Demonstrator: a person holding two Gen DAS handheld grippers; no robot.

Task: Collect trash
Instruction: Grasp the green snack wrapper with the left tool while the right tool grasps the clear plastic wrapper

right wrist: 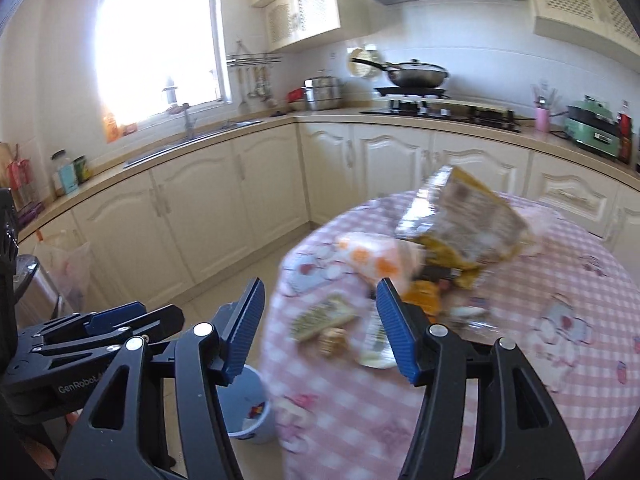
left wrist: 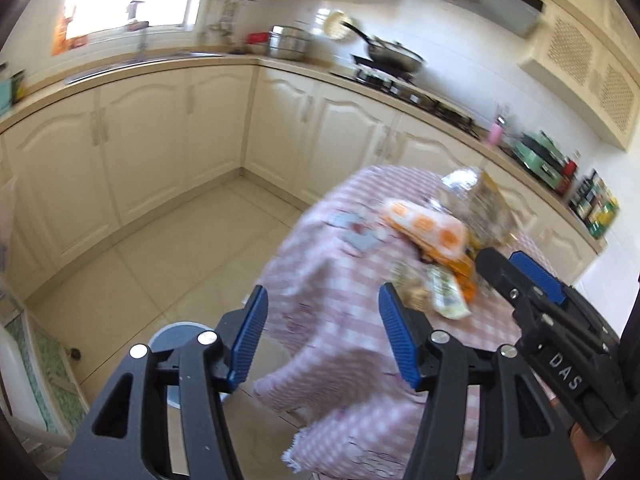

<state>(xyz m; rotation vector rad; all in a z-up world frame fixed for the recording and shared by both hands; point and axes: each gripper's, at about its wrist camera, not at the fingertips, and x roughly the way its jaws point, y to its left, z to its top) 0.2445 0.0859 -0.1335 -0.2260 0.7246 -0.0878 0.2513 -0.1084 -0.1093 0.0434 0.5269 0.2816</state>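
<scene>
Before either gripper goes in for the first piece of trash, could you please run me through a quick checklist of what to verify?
1. Left gripper open and holding nothing: ok.
2. Right gripper open and holding nothing: ok.
3. Trash in reach on the table: ok; the orange-dotted wrapper, large crinkled bag and small packet lie in a pile ahead of the fingers.
4. Trash bin ready: ok; it stands open on the floor beside the table.
5. Sharp view of the pile: not ok; both views are motion-blurred.
6. Which items overlap: cannot tell.
</scene>
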